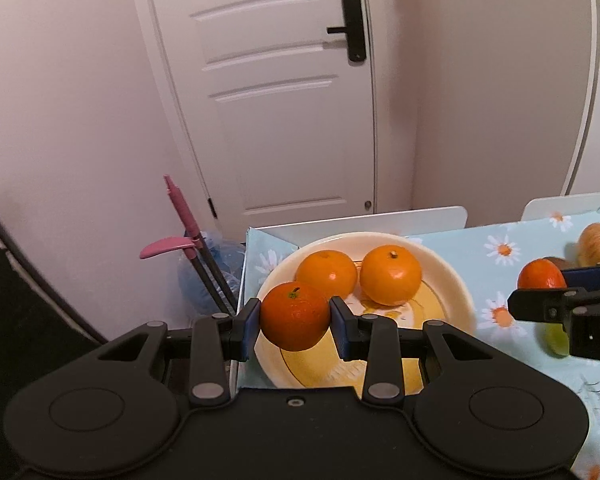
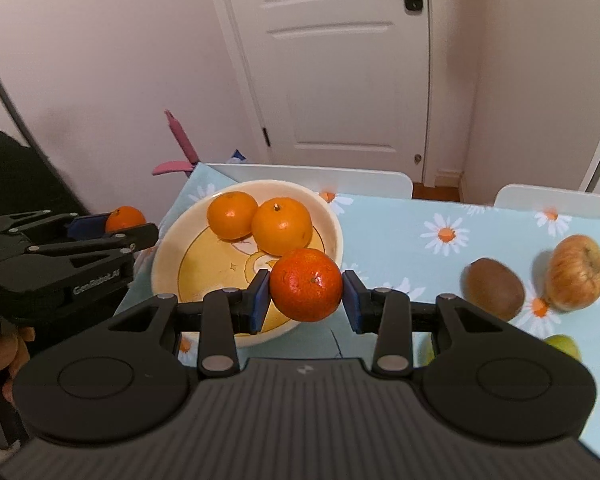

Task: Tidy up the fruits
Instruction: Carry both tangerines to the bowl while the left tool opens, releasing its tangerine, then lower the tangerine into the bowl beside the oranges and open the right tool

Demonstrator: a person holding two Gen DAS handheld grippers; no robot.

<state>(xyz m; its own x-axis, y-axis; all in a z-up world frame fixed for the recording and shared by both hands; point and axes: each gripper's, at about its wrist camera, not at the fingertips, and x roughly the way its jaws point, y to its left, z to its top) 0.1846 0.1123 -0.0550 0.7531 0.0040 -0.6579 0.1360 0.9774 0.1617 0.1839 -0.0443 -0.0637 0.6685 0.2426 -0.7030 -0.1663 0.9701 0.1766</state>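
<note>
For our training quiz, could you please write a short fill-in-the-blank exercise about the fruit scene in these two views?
1. The bowl already holds ____ oranges.
2. The left gripper has its fingers shut on a ____.
3. The brown kiwi lies on the tablecloth beside the ____.
4. The right gripper also holds a ____.

Missing words: two; tangerine; apple; tangerine

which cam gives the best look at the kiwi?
Right wrist view. The kiwi lies whole and unblocked on the tablecloth, left of the apple. In the left wrist view only a brown sliver shows behind the right gripper and its mandarin.
</note>
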